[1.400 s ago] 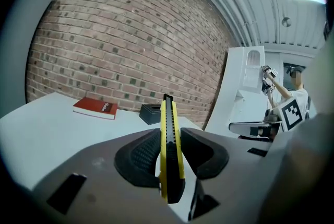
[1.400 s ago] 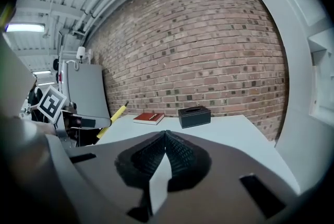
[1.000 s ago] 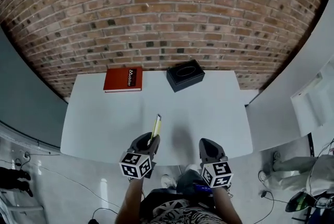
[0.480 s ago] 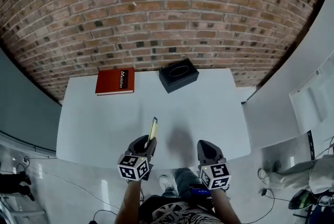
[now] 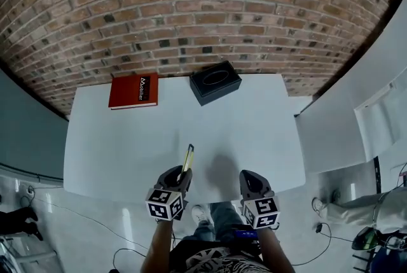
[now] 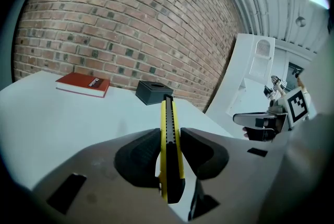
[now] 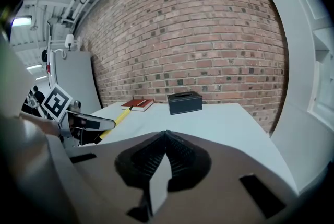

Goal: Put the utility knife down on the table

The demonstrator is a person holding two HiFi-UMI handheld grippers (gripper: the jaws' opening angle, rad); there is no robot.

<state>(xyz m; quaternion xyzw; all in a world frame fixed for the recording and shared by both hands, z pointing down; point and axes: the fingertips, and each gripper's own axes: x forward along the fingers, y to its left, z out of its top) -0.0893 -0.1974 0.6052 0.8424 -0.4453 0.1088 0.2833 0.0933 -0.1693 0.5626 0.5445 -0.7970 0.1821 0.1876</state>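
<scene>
Lower centre of head view: left gripper (image 5: 180, 175) pinching the utility knife (image 5: 188, 159). In the left gripper view both pads are pressed on the yellow handle near its back end, and the black butt sticks out behind the pads toward the camera. Right gripper (image 5: 251, 180) is just beside it, lower centre-right. Its jaws are pressed together with nothing between them, as the right gripper view shows.

Knife's long axis runs straight out along the left jaws, tip pointing toward the upper middle of the frame. It leans a bit right in the head view. It stands on its narrow edge, not flat. Looks held clear above the table (image 5: 267, 132), over the near edge. Can't tell how high.

Left gripper already has the knife, so the set-down is its job. Likely lower it, tip it flat, then spread the jaws. There is bare tabletop directly ahead.

Farther back, at the table's far edge: red book (image 5: 133, 90) upper left of centre, black box (image 5: 215, 82) at centre. Both well apart from the knife. Brick wall (image 5: 203, 4) behind.
</scene>
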